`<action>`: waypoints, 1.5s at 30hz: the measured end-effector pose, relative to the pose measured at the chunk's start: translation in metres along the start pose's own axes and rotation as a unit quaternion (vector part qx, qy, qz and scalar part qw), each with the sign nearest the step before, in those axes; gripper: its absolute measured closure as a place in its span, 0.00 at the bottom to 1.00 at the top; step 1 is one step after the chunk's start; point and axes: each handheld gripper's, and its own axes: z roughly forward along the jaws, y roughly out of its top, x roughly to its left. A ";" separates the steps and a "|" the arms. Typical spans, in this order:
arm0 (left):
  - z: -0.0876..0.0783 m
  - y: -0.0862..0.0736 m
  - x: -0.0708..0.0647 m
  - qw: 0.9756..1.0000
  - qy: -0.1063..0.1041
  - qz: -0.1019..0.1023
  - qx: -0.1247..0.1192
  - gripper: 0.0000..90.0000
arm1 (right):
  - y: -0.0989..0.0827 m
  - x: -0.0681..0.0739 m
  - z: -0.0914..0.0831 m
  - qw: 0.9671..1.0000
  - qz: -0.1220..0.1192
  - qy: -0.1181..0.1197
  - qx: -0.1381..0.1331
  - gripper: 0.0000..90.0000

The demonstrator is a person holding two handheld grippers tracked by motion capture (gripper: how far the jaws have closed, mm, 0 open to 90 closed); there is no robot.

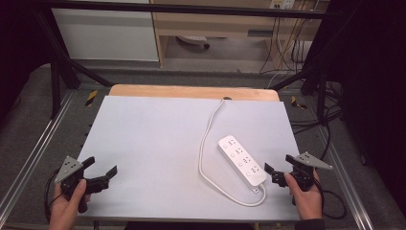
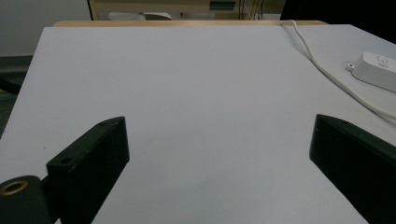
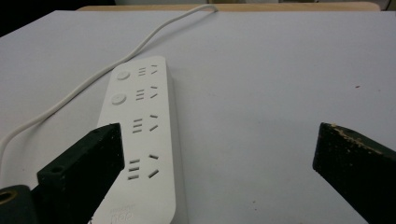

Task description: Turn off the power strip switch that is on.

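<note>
A long white plastic power strip (image 1: 242, 161) is laid flat on the pale grey table surface (image 1: 153, 143), right of centre, its white cord (image 1: 207, 143) looped towards the far edge. The left gripper (image 1: 101, 171) is held wide open and empty at the near left corner. The right gripper (image 1: 277, 168) is likewise spread wide, nothing gripped, just beside the strip's near end.

Both hands hold the left gripper (image 1: 102, 168) and right gripper (image 1: 279, 165) level, jaws spread wide.

Both grippers are matte black with blocky jaws, each topped by a grey three-cornered plate; left gripper (image 1: 100, 168), right gripper (image 1: 278, 165); black cables trail behind, dark cuff at right wrist
</note>
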 end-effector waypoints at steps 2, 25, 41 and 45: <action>0.000 0.000 0.000 1.000 -0.002 0.001 0.000 0.05 | 0.000 0.001 -0.001 1.000 -0.004 0.002 -0.006 0.02; 0.001 0.000 0.000 1.000 -0.002 0.006 0.009 0.05 | 0.015 0.024 0.001 0.999 0.002 0.018 -0.041 0.03; 0.001 0.000 -0.001 1.000 -0.010 0.004 0.005 0.05 | 0.041 0.055 0.009 0.998 -0.036 0.029 -0.046 0.02; 0.001 -0.001 -0.002 1.000 -0.011 0.003 0.005 0.05 | 0.044 0.058 0.016 0.998 -0.042 0.031 -0.040 0.03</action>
